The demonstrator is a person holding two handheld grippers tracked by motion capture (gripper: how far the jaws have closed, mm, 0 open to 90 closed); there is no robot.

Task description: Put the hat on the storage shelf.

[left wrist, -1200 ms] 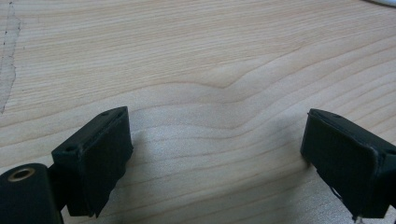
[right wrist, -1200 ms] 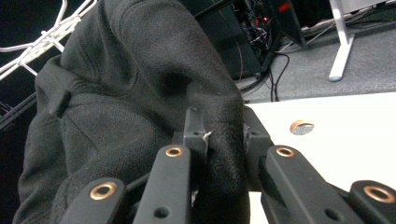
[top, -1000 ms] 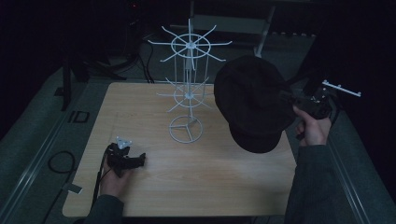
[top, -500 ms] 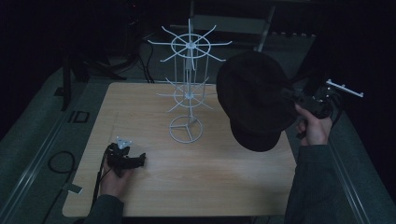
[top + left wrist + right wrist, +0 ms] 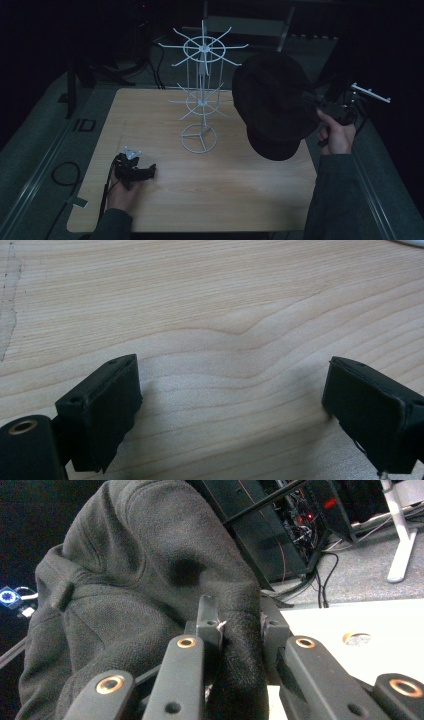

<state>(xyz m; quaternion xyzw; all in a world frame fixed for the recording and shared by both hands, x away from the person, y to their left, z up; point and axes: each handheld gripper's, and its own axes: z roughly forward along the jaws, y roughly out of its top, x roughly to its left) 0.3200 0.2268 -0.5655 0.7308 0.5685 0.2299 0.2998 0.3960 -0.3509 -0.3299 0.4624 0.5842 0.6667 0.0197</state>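
**Black hat pinched up in the air beside the wire rack**

The right gripper [image 5: 235,630] was clamped down on a fold of the black hat [image 5: 274,107], both jaws squeezing a bunched bit of fabric near its edge. From there the hat hung out in front of the gripper and off the table [image 5: 210,200], drooping a bit, with the white wire rack [image 5: 202,95] just past it on the far side from the hand. Looked like the plan was hanging it on one of the rack's arms.

The hat looked soft and fleecy, light, floppy, nothing fragile. Being that limp, I'd guess it sags and swings around whatever point you grab. The band edge or brim seemed the sensible spot, since that's the thickest bit and leaves the crown opening free to drop over a prong. Thin wire prongs could snag the fabric.

The left gripper [image 5: 235,405] sat low over the bare table with its jaws wide apart, nothing between them, well away from the hat.
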